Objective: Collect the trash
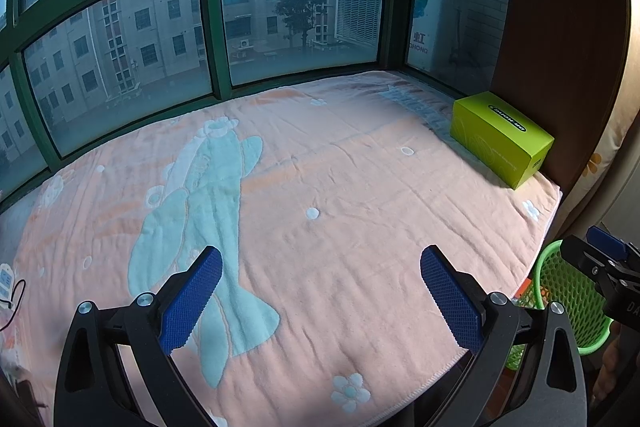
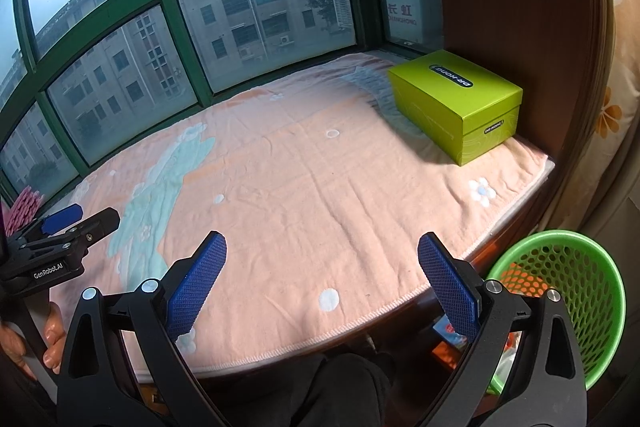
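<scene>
- Left gripper (image 1: 320,301): jaws wide apart, nothing between them, hovering over the blanket (image 1: 320,187) nr its front edge; prob. waiting, since no loose trash shows on the blanket.
- Blanket covers the window ledge w/ bare middle; small white device w/ cord (image 1: 6,281) at its far left edge.
- Right gripper (image 2: 322,285): also spread open & empty, held above the blanket's front edge.
- Green box (image 2: 460,103) sits in back right corner against wood panel, out of the way; can't tell if it counts as trash.
- Green basket (image 2: 592,291) stands below the front right corner, w/ wrappers inside, so trash prob. goes there.
</scene>
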Available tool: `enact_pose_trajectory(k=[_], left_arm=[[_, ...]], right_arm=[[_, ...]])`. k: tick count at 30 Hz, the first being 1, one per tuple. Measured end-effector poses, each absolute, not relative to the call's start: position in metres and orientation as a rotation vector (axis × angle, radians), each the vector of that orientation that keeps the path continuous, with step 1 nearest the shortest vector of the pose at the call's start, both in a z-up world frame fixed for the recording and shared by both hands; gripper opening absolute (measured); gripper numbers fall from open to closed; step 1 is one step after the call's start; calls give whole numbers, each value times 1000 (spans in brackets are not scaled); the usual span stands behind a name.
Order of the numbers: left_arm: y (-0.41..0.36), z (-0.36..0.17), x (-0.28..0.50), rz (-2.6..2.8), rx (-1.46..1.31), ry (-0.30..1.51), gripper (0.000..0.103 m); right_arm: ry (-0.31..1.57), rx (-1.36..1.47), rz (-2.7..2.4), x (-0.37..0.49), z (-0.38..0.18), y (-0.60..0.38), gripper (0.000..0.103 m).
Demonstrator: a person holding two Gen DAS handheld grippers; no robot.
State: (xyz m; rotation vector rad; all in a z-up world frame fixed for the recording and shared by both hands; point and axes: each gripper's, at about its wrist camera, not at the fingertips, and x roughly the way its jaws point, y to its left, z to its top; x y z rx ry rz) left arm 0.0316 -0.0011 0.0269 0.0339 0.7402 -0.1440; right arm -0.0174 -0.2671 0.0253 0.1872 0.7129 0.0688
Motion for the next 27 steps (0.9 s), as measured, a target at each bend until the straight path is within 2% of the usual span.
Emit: enact_pose_trajectory(k=[27], left_arm=[[1, 24, 35, -147, 34, 746, 96]], right_arm=[[716, 195, 74, -17, 23, -262, 96]])
